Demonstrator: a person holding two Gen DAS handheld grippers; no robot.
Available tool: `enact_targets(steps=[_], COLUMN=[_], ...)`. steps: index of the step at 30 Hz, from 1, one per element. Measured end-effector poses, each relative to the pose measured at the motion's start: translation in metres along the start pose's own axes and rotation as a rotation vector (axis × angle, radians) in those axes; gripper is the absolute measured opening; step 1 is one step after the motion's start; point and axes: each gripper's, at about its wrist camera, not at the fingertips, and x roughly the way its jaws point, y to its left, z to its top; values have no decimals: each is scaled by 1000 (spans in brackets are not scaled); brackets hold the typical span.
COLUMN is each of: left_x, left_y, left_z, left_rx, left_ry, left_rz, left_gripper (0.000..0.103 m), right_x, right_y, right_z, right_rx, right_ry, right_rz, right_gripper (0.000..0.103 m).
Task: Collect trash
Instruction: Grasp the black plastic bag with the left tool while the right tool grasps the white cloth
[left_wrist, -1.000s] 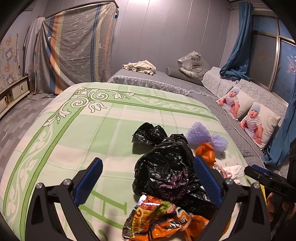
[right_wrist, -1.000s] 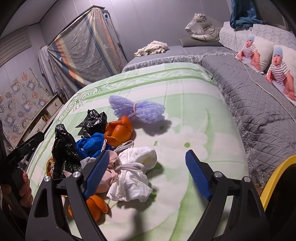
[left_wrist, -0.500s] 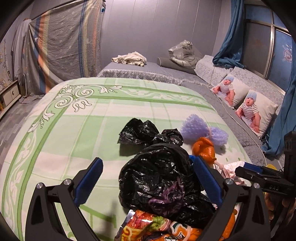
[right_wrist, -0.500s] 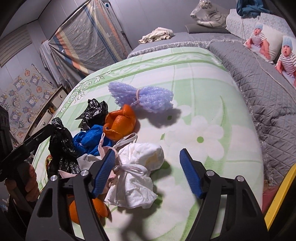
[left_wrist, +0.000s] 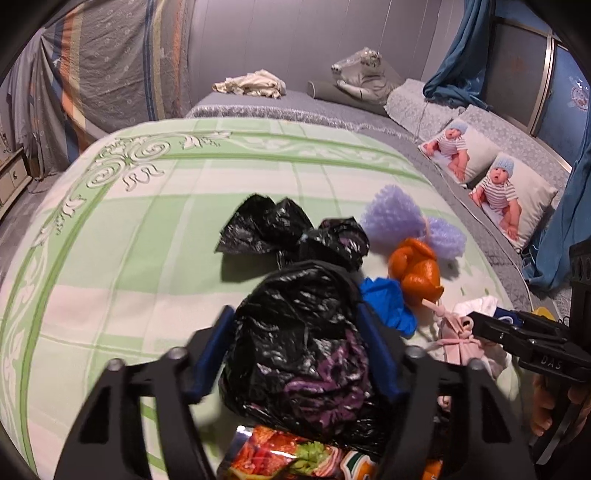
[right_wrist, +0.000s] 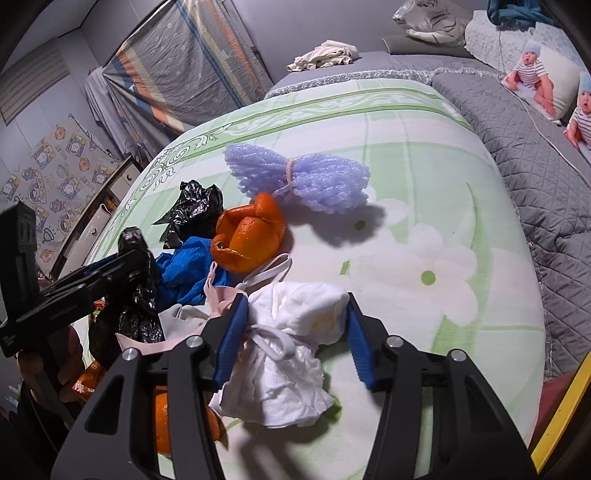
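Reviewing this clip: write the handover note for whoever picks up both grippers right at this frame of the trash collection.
Left gripper: jaws closed around the large black bag; looks gripped, not yet lifted clear.
Right gripper: jaws straddling the white tissue bundle; whether they are pinching it is unclear.
Still loose on the green blanket: purple foam net, orange peel, blue wrapper, small black bag, pink mask, snack packet under the left gripper.
Done: nothing visibly binned.
Left: confirm both grasps, remove those pieces, then gather the rest. No bin is identifiable.
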Motion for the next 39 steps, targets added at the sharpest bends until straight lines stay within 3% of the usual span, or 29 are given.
enact_targets(steps=[4, 9, 10, 21, 39], left_x=[4, -5, -7, -45, -115], left_y=[-1, 1, 2, 9, -7], left_z=[-1, -1, -1, -1, 0], left_rx=[4, -7, -13, -60, -73], left_ry=[18, 8, 5, -79, -228], left_rz=[3, 6, 5, 12, -10], left_gripper=[34, 23, 22, 16, 16], right_x=[-1, -7, -10, -44, -119], right_y=[1, 3, 4, 15, 25], right_z=[0, 0, -1, -4, -7], right_rx=[-2, -13, -15, -44, -60], right_ry=[0, -21, -34, -114, -252], right_rz=[0, -7, -11, -35, -47], right_gripper=[40, 33, 23, 23, 23])
